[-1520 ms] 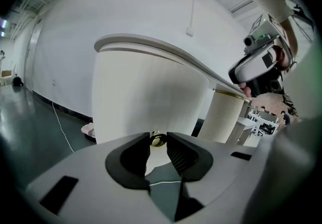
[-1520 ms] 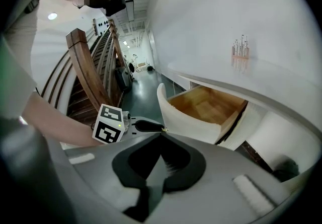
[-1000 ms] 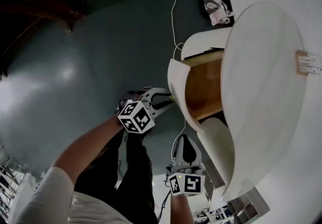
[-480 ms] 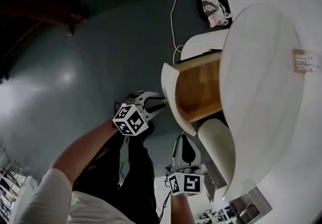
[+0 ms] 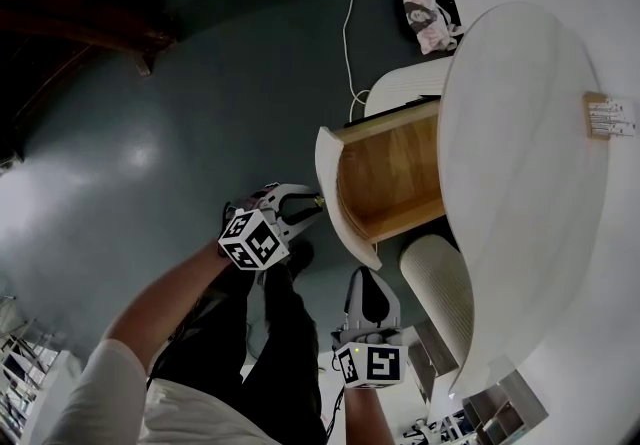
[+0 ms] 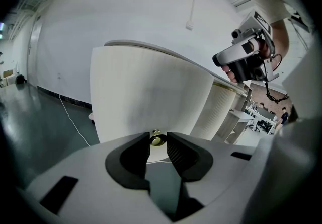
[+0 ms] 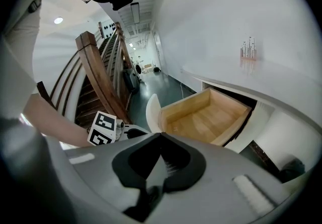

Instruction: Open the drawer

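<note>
The left claw (image 5: 314, 202) is closed on the brass knob (image 6: 157, 139) of the half-open drawer (image 5: 390, 168), which runs rightward under the white table (image 5: 520, 133); the right claw (image 7: 160, 136) hangs nearer, shut and empty.

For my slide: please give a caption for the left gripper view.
Left gripper holds the brass knob of the white drawer front.

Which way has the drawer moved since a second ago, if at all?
Yes. In the head view the drawer has slid left, further out from under the fixed white tabletop, with the left tool clamped on its knob.
</note>
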{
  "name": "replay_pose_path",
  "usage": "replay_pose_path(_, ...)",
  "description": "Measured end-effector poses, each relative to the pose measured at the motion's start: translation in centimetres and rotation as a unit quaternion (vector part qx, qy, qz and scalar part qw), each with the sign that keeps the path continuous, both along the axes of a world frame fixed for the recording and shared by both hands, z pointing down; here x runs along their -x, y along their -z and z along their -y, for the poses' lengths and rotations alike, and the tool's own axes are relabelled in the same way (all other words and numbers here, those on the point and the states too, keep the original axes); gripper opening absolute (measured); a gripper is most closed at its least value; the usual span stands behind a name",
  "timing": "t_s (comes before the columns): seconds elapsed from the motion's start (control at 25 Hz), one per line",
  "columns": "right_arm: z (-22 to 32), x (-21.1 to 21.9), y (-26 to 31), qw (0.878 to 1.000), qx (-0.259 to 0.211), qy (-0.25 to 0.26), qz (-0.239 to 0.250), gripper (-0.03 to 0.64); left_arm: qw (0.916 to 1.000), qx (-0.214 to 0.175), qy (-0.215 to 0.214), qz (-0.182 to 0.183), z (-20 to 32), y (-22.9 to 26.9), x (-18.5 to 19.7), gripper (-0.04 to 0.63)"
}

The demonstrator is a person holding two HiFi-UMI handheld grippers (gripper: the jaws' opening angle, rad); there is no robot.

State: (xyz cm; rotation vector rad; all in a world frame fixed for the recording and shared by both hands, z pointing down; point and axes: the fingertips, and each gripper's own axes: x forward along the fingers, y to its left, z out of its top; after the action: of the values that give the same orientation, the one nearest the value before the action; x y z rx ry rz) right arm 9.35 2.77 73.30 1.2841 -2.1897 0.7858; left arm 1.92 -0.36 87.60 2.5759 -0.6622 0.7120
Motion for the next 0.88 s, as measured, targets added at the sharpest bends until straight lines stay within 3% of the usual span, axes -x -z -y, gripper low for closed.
replay_pose_path(0.28,-0.3,0.8,0.8,1.000,-0.002,0.005,0.008,0.011,0.9999,0.002,0.001,0.011,0.1,0.1,0.2,0.121)
replay_pose_path(0.56,-0.3,0.3,3.2,1.000,-0.013,0.002,0.001,0.011,0.9997,0.019,0.018,0.001,-0.2,2.7,0.2,0.166)
replay_pose_path(0.88,0.6,-0.6,9.5,0.999,-0.037,-0.024,0.002,0.011,0.9988,0.024,0.043,-0.001,-0.4,9.8,2.6,0.162)
